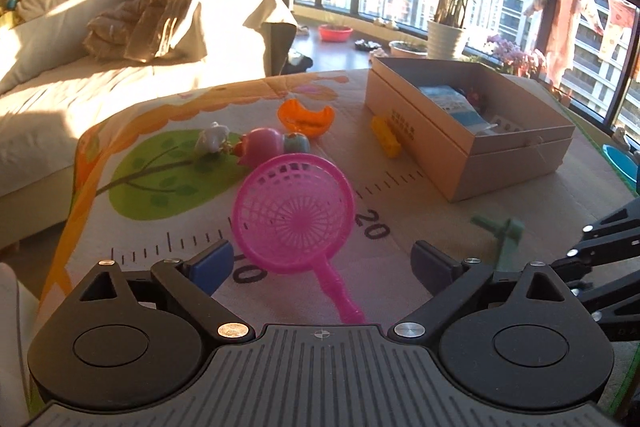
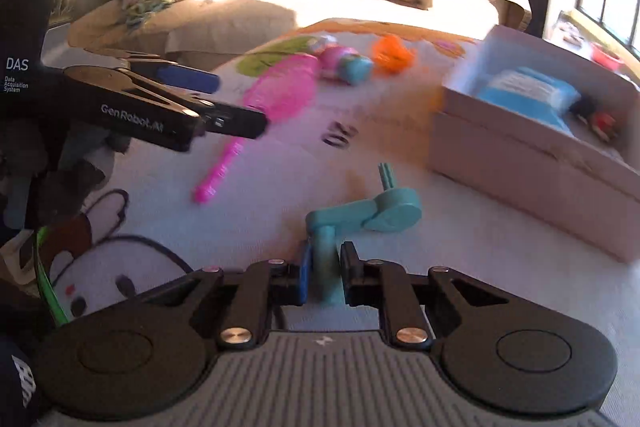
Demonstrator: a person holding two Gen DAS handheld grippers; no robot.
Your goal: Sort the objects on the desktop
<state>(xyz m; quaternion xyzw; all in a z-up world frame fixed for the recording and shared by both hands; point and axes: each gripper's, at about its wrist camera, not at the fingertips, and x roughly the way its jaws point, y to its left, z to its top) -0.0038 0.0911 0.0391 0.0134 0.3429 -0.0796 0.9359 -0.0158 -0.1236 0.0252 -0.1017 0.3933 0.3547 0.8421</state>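
Observation:
My left gripper [image 1: 322, 265] is open, its jaws wide on either side of a pink toy net [image 1: 294, 217] whose handle points toward me; the net also shows in the right wrist view [image 2: 280, 97]. My right gripper [image 2: 323, 277] is shut on the handle of a teal toy crank [image 2: 362, 215]; the crank also shows in the left wrist view [image 1: 506, 239]. An open cardboard box [image 1: 460, 143] holding a blue packet [image 1: 454, 103] stands at the right; the box also shows in the right wrist view [image 2: 532, 147].
On the printed play mat [image 1: 160, 227] lie an orange toy shell [image 1: 306, 117], a yellow block [image 1: 386, 137], a pink and teal toy [image 1: 272, 143] and a white toy [image 1: 212, 139]. A sofa [image 1: 60, 83] stands behind at the left. Windows and potted plants [image 1: 452, 7] are beyond.

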